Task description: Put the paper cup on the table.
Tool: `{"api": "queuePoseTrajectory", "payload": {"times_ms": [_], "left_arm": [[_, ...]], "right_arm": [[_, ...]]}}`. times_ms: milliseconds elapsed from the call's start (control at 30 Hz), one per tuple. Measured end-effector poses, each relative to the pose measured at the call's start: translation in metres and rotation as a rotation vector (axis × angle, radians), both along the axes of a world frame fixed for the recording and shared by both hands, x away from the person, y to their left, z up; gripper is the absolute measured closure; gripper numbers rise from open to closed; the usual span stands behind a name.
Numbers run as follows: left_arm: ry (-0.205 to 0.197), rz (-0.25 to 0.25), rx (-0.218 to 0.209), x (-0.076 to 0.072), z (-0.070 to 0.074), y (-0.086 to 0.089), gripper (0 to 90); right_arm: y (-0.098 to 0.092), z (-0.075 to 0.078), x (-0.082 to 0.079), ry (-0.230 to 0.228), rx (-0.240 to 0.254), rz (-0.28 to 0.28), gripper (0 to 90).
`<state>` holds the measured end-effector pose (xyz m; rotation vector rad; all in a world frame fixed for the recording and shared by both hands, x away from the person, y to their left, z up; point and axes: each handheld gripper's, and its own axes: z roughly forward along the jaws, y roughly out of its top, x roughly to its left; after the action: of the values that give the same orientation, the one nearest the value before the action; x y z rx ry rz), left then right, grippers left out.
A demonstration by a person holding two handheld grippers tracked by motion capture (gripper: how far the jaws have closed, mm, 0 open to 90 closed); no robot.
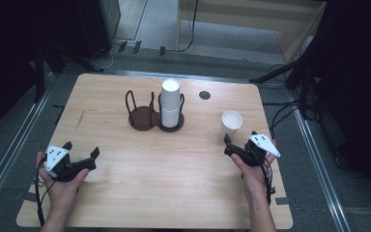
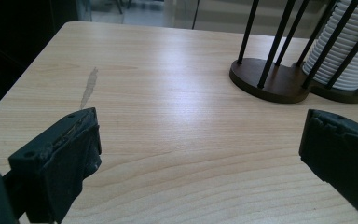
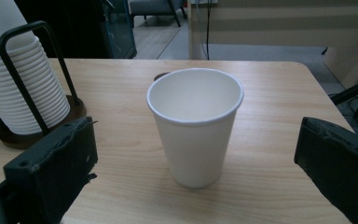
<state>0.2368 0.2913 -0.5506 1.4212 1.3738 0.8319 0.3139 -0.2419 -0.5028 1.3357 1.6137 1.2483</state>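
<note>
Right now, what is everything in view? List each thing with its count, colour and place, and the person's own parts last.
Table: one, light wood, spans the scene.
Cup holder: one, dark brown double base with black wire uprights, table's far centre; its left bay is empty.
Cup stack: one, white, upright in the holder's right bay.
Single paper cup: one, white, upright and empty, right of the holder, just ahead of the right claw.
Dark round spot: one, on the table's far side, right of the stack.
Grey streak: one, on the table's left part.
Left claw: one, black with a grey plate, near left, open, holds nothing.
Right claw: one, black with a grey plate, near right, open, holds nothing.
Hands: two, each holds a claw.
</note>
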Motion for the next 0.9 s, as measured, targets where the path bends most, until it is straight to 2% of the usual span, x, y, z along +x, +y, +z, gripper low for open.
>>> {"api": "queuePoseTrajectory", "payload": {"times_ms": [300, 533, 900], "left_arm": [[-0.002, 0.001, 0.001, 0.0, 0.0, 0.0, 0.0], [-0.003, 0.001, 0.001, 0.0, 0.0, 0.0, 0.0], [-0.002, 0.002, 0.0, -0.001, 0.0, -0.001, 0.0]], "right_arm": [[-0.019, -0.01, -0.019, 0.002, 0.014, -0.024, 0.0], [-0.034, -0.021, -0.033, 0.015, 0.0, -0.039, 0.0], [-0.055, -0.035, -0.053, 0.032, 0.008, -0.079, 0.0]]}}
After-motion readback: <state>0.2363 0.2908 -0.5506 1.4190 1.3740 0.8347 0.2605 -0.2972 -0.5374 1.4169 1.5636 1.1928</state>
